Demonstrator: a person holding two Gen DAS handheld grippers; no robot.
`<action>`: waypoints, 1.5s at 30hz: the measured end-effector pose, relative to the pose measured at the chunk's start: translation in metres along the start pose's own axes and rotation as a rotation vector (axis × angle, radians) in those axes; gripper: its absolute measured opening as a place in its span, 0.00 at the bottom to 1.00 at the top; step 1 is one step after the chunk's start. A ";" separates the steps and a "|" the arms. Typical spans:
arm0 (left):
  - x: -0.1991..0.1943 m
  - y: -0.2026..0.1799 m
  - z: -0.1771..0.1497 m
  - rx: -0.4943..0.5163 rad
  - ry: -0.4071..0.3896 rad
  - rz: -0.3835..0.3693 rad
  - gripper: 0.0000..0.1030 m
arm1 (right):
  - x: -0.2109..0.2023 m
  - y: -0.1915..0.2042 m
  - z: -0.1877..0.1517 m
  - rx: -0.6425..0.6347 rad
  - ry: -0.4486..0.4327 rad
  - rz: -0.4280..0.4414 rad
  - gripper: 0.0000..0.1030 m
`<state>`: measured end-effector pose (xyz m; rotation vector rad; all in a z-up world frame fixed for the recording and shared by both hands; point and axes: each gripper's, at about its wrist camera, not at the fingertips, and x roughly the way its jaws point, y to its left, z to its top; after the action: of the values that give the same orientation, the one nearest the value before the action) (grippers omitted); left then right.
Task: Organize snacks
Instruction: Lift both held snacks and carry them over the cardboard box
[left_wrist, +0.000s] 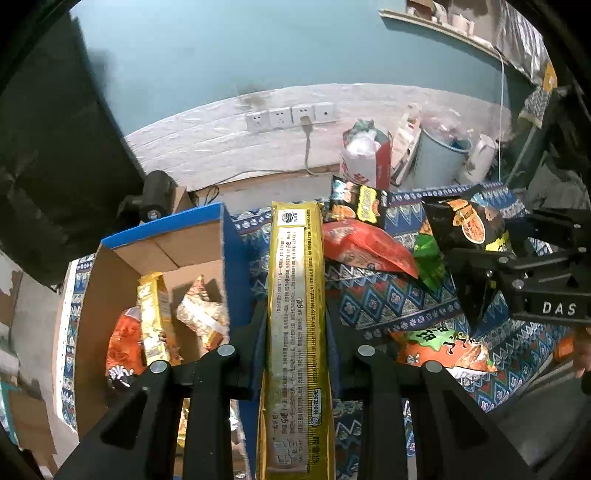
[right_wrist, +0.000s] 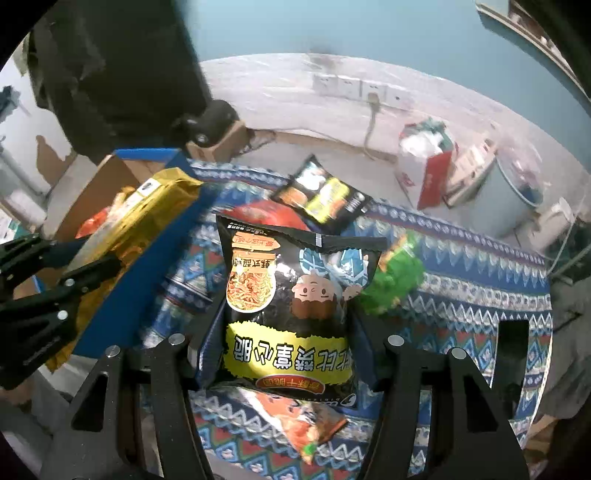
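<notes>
My left gripper (left_wrist: 295, 325) is shut on a long yellow snack pack (left_wrist: 295, 295) and holds it beside the right wall of the open blue cardboard box (left_wrist: 229, 251). The box holds another yellow pack (left_wrist: 153, 314), an orange bag (left_wrist: 123, 343) and a pale bag (left_wrist: 201, 317). My right gripper (right_wrist: 284, 339) is shut on a black snack bag (right_wrist: 291, 295), lifted above the patterned cloth (right_wrist: 461, 288). In the left wrist view that gripper (left_wrist: 476, 273) and the black bag (left_wrist: 469, 225) show at the right. The left gripper (right_wrist: 92, 273) with the yellow pack (right_wrist: 140, 218) shows left in the right wrist view.
Loose snacks lie on the cloth: a red bag (left_wrist: 365, 247), a black and yellow bag (right_wrist: 325, 195), a green bag (right_wrist: 395, 277) and an orange bag (right_wrist: 295, 417). Behind are a wall with sockets (left_wrist: 291, 116), a red-white bag (left_wrist: 365, 158) and a bin (left_wrist: 439, 158).
</notes>
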<state>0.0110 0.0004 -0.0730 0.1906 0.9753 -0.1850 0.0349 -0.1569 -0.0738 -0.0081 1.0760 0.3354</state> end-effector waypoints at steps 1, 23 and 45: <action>-0.002 0.003 0.000 -0.005 -0.004 0.004 0.27 | -0.001 0.004 0.002 -0.006 -0.004 0.006 0.58; -0.020 0.096 -0.015 -0.158 -0.046 0.090 0.27 | 0.009 0.089 0.052 -0.116 -0.035 0.090 0.58; 0.012 0.182 -0.045 -0.319 0.035 0.161 0.28 | 0.058 0.177 0.088 -0.207 0.014 0.155 0.58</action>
<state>0.0251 0.1869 -0.0932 -0.0210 1.0052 0.1221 0.0874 0.0412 -0.0544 -0.1123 1.0548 0.5867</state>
